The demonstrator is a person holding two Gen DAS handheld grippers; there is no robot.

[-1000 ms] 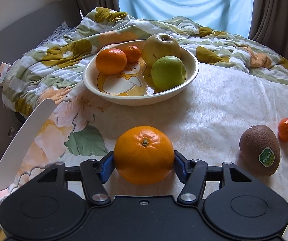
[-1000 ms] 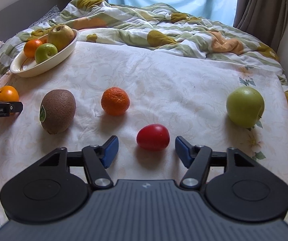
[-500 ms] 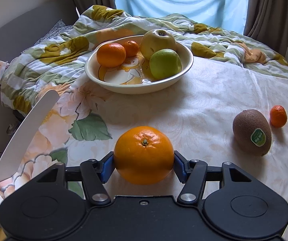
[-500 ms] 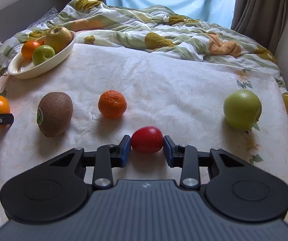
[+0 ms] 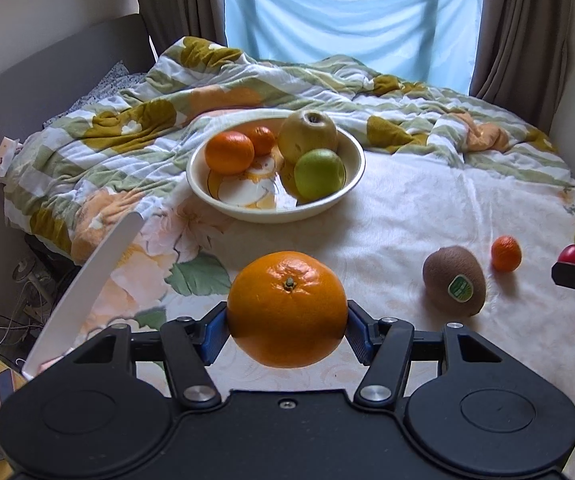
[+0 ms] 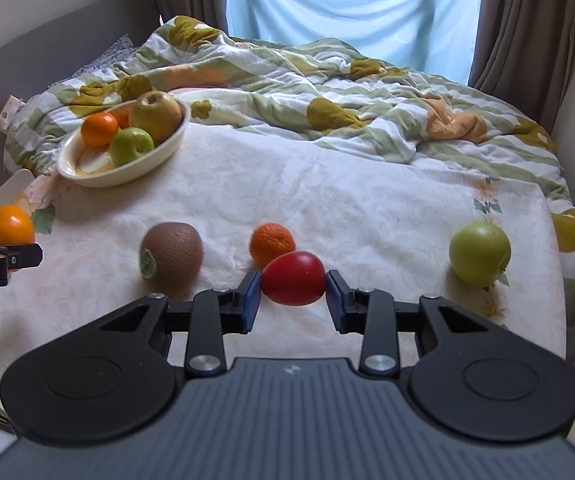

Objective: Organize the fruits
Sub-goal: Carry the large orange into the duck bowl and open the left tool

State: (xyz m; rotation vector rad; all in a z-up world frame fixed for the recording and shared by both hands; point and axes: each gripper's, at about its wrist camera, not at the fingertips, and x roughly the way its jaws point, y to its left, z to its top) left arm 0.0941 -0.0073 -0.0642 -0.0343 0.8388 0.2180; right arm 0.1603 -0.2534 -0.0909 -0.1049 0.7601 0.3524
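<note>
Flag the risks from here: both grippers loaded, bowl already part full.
1. The left gripper pinches the large orange only at its sides; a jolt could roll it out.
2. The bowl holds four fruits, leaving bare floor only at its near left; an orange dropped elsewhere may knock the green apple over the rim.
3. The right gripper holds a smooth red tomato; a hard squeeze may bruise it.

Both wrist views face window, near bed; share bowl (image 5: 275,212), probably kiwi (image 6: 171,254).
</note>
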